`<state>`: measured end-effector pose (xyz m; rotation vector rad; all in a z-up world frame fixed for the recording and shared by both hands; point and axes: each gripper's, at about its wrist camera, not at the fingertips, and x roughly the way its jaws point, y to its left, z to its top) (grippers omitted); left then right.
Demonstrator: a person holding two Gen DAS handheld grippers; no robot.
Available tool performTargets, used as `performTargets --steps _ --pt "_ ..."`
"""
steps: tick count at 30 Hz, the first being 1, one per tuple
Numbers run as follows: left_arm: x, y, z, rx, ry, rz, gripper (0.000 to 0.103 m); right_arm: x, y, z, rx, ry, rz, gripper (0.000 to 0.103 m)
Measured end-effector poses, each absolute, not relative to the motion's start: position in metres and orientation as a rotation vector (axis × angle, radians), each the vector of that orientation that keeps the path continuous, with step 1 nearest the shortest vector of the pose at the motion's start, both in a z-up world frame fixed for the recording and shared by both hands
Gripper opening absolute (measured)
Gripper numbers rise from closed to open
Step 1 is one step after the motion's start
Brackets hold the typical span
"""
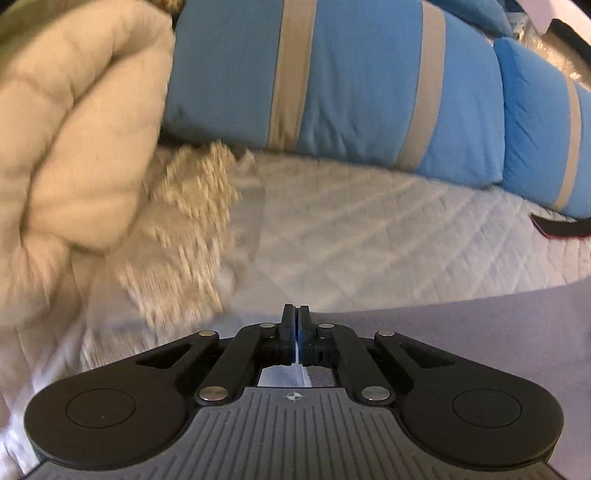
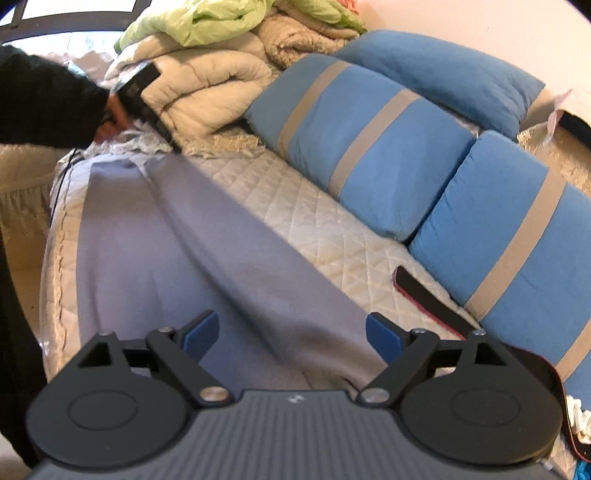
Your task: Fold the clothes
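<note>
Left gripper (image 1: 296, 314): jaws fully closed, pads pressed together. Whether they pinch any cloth I cannot tell; nothing shows between the tips. The grey garment (image 1: 461, 325) lies just ahead and to the right of the closed tips, flat on the white quilted bed cover (image 1: 369, 229). Ahead-left of this gripper is a cream comforter (image 1: 74, 147), bunched, with a fringed beige throw (image 1: 192, 206) under its edge, blurred. Straight ahead, beyond the bare quilt, a blue cushion with beige stripes (image 1: 332, 81) runs across the view; a second blue cushion (image 1: 535, 129) sits to its right.

Right gripper (image 2: 291, 336): jaws wide apart, blue pads (image 2: 201, 334) clear on both sides, nothing between them, holding nothing. The grey garment (image 2: 166, 251) is spread directly under and ahead of it, running away toward the far left, with long creases. To the right of the gripper a dark flat thing with a red edge (image 2: 424, 295) lies on the quilt (image 2: 314, 206), near the striped cushions (image 2: 369, 147).

Far ahead-left in the right wrist view, a hand in a black sleeve (image 2: 44, 99) carries the left gripper (image 2: 138, 92) at the garment's far end, just beside the cream comforter (image 2: 207, 92). A light green cloth (image 2: 207, 22) sits on top of that pile.
</note>
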<state>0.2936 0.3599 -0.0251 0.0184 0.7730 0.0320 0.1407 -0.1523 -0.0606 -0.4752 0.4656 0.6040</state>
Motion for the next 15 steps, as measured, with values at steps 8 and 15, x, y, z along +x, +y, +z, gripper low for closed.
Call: performTargets --steps 8,15 --pt "0.334 0.365 -0.008 0.101 0.738 0.083 0.001 0.148 -0.180 -0.064 -0.456 0.575 0.535 0.095" --pt "0.364 0.361 -0.023 0.164 0.769 0.122 0.002 0.161 -0.223 -0.060 -0.378 0.639 0.409 0.096"
